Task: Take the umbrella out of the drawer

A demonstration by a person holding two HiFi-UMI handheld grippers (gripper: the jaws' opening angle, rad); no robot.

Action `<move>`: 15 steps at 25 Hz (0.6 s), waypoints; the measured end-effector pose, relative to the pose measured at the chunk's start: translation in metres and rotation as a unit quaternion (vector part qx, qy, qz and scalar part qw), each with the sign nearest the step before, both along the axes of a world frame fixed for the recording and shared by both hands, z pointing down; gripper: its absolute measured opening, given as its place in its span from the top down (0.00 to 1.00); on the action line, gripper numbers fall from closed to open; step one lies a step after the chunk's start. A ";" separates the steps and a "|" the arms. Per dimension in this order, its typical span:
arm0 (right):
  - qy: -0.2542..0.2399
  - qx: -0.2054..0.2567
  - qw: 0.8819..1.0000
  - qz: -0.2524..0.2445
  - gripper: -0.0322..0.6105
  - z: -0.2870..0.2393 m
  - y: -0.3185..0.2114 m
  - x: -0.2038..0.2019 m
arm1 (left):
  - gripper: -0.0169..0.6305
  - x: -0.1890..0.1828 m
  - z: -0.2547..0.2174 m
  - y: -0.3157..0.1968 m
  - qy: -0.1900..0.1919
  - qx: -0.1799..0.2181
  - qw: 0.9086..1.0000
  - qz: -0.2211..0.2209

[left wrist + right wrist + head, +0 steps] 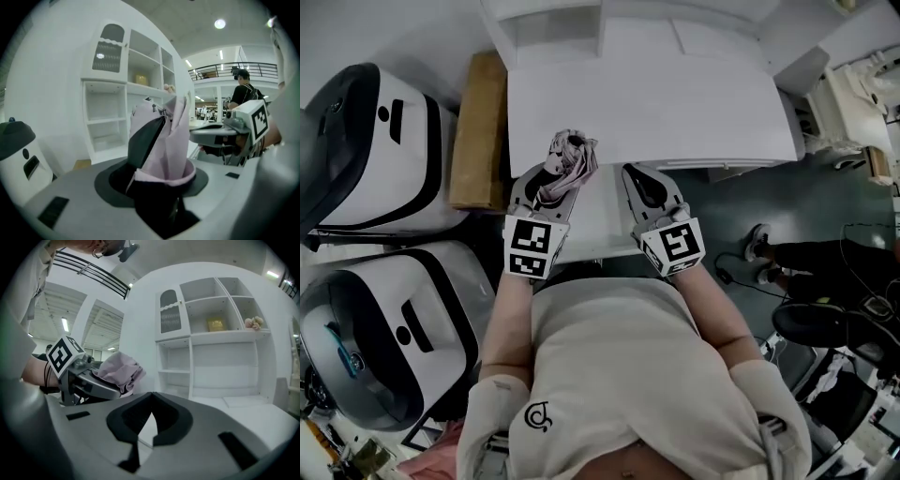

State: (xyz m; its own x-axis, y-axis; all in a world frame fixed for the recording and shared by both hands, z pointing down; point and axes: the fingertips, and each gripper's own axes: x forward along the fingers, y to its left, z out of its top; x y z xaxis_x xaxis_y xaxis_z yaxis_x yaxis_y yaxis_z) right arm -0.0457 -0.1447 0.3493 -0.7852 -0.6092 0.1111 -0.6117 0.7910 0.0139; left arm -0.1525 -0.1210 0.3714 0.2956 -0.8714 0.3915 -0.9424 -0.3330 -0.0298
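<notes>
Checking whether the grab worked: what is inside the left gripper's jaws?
A folded pale pink and black umbrella is clamped inside the left gripper, its fabric standing out past the jaws. The end held deeper between the pads is covered, so the handle cannot be seen.

A big test hall: black metal mezzanine railing (262, 69) upper right, ceiling strip lights (65, 324) at left, white open-shelf cabinet (220, 350) staged centre-right.

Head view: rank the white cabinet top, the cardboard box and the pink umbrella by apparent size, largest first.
1. white cabinet top
2. cardboard box
3. pink umbrella, partly hidden in the left gripper and held nearer the camera, yet clearly smallest.
</notes>
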 end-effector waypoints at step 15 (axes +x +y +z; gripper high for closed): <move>-0.020 0.022 0.999 -0.013 0.94 -0.048 0.003 -0.040 | 0.64 -0.083 -0.102 0.032 0.050 0.147 0.986 -0.066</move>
State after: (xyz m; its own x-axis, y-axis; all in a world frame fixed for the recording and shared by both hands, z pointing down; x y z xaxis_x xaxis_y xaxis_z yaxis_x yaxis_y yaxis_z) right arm -0.0856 -0.1420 0.3016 -0.8042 -0.5920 0.0523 -0.5916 0.8059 0.0242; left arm -0.2355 -0.0888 0.2698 0.1966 -0.9762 0.0911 -0.9801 -0.1984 -0.0110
